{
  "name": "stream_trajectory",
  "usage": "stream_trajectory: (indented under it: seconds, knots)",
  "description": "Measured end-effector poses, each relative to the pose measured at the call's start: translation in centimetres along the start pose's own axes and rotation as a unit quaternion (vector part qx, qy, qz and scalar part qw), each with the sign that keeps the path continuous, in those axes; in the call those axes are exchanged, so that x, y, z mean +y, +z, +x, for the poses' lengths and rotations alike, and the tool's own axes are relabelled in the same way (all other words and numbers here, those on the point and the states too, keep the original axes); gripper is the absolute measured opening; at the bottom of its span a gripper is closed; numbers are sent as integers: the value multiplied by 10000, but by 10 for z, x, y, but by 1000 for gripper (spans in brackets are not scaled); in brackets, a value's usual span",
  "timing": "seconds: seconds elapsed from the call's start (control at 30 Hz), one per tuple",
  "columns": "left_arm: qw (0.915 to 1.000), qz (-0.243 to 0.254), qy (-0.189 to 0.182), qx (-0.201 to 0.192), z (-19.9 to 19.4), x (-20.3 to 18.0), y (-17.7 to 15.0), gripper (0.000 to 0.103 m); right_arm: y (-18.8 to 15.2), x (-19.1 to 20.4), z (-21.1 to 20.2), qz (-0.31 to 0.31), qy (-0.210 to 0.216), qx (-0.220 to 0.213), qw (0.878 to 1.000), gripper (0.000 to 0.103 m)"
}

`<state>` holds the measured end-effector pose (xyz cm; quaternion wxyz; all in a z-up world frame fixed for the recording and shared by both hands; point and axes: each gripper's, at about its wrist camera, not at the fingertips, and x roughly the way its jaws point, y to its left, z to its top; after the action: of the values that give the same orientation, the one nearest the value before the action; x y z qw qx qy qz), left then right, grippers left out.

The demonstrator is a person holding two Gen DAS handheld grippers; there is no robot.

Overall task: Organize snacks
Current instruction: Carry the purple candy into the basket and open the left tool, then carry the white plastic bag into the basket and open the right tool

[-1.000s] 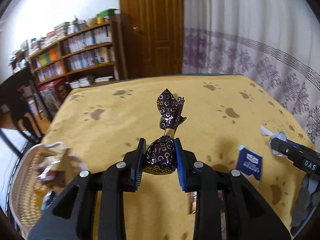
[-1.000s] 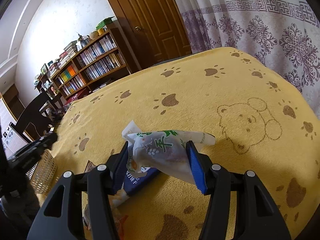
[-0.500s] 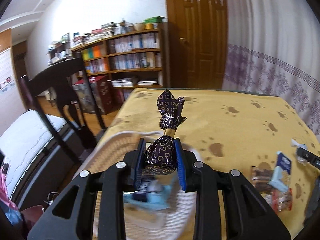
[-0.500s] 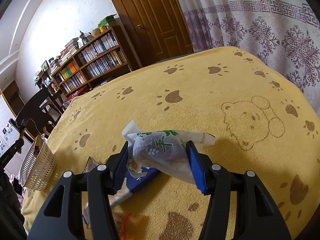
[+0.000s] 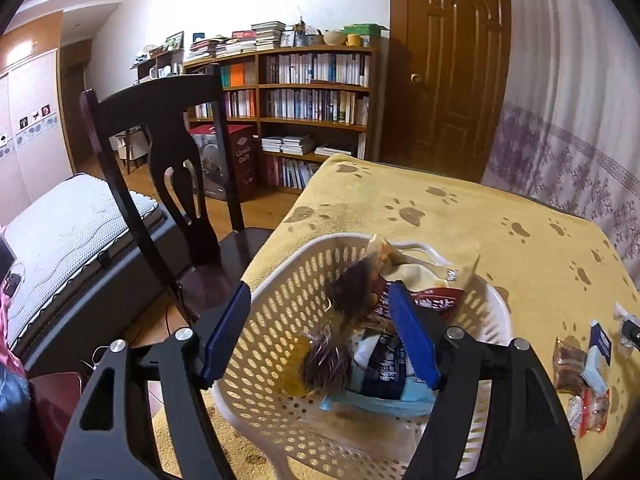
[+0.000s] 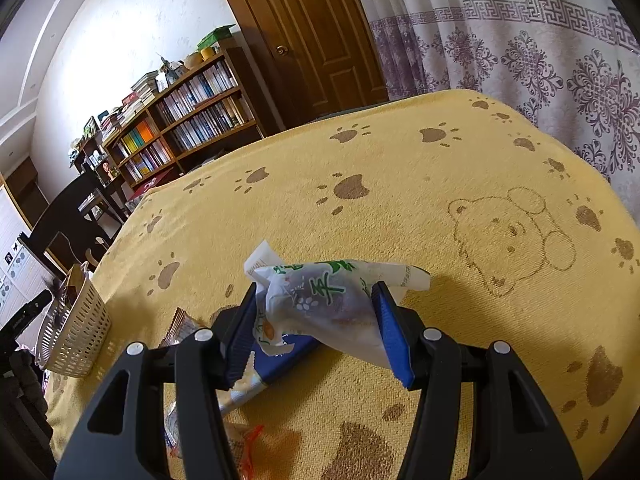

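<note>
Box (image 5: 236,160) by the shelves: "Classic Quilt", faint. White packet (image 6: 320,300) in right gripper (image 6: 316,328): big green char "手", rest of green print unclear. Basket packs' print too blurred to read.

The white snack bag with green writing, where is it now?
In the right wrist view, the white snack bag is gripped in the right gripper, just above the yellow paw-print cloth and a dark blue packet.
</note>
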<state>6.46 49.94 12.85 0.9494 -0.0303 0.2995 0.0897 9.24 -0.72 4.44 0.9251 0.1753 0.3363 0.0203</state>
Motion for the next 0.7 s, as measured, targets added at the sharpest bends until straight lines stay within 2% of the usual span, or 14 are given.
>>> stream_trajectory:
  seconds: [0.43, 0.7]
  knots:
    - [9990, -269, 270, -245, -18, 21, 12, 73, -2, 3, -1, -6, 65, -41, 10000, 56]
    - [9983, -175, 346, -433, -34, 19, 14, 76, -3, 17, -12, -84, 204, -133, 9997, 56]
